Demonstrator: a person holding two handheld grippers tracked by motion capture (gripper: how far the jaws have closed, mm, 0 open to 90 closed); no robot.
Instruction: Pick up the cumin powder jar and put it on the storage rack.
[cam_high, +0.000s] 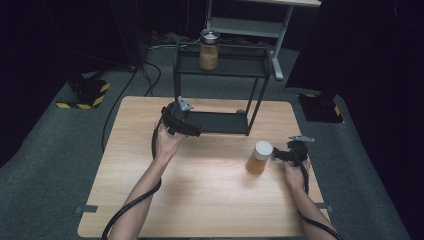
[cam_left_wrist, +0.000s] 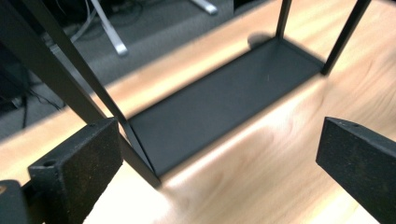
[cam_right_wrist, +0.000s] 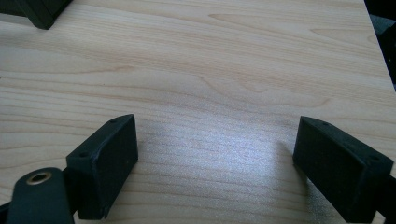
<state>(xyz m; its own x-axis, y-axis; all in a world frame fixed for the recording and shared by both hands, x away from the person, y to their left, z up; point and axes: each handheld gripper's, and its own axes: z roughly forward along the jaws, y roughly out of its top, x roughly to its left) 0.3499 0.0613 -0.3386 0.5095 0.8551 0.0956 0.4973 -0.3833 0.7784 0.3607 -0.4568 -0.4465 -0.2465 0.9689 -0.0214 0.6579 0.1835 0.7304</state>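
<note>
Pale wooden desk (cam_high: 200, 190) on grey carpet carries a black rack (cam_high: 220, 120) at twelve o'clock. Left tongs (cam_left_wrist: 219, 154), spread with nothing between, tilt toward the rack's lower shelf, forearm stretched forward. Right tongs (cam_right_wrist: 215, 163), likewise spread, rest low just beside a white-lidded jar (cam_high: 259, 157) at three o'clock.

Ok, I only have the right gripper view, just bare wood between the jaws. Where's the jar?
Observer: The white-lidded jar stands on the table, right beside the right gripper, outside its open jaws.
Operator: Any other jar?
Observer: Yes, a second jar stands on the top shelf of the rack.
Operator: And the left gripper?
Observer: The left gripper is open at a corner of the rack's bottom shelf, holding nothing.
</note>
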